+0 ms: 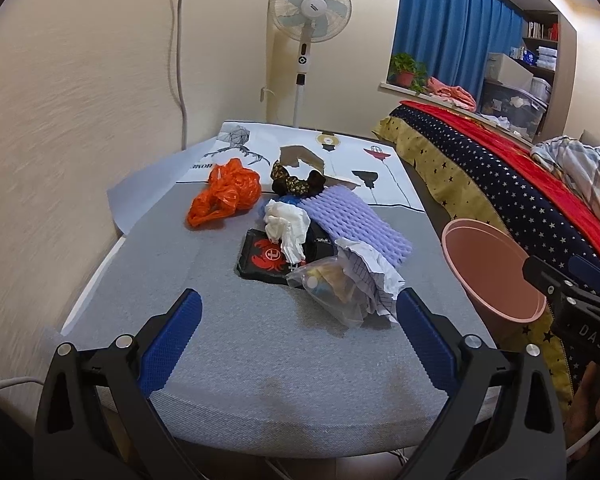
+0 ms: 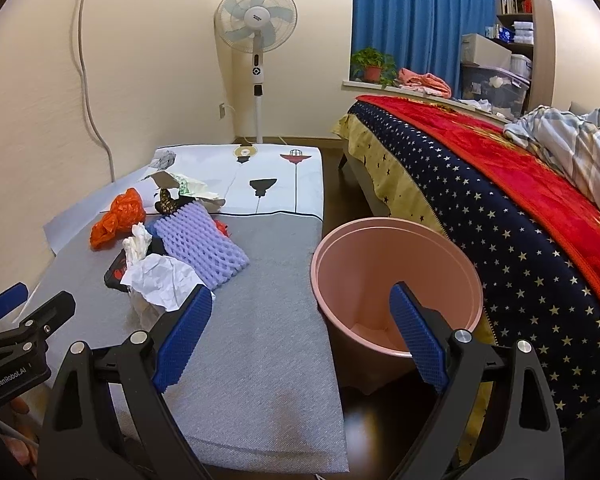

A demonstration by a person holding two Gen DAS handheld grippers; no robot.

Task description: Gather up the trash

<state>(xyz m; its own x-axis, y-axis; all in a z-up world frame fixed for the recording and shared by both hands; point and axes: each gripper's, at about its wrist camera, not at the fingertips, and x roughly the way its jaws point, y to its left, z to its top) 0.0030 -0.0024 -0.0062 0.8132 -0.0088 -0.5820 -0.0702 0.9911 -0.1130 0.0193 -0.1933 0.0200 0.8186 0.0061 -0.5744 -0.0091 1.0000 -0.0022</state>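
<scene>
Trash lies in a heap on a grey mat (image 1: 228, 320): an orange plastic bag (image 1: 224, 196), a purple foam net (image 1: 360, 216), crumpled white paper (image 1: 286, 226), a black packet with a red crab (image 1: 266, 258), and a clear bag (image 1: 332, 288) under lined paper. My left gripper (image 1: 298, 300) stands open just short of the clear bag, nothing between its fingers. A pink bin (image 2: 396, 284) stands on the floor beside the mat. My right gripper (image 2: 300, 296) is open and empty, its right finger in front of the bin's mouth. The bin (image 1: 496, 276) also shows at the right of the left wrist view.
A bed with a starry navy and red cover (image 2: 500, 200) runs along the right, close to the bin. A standing fan (image 2: 256, 20) is by the far wall. Printed white sheets (image 2: 268, 176) cover the mat's far end. A wall runs along the left.
</scene>
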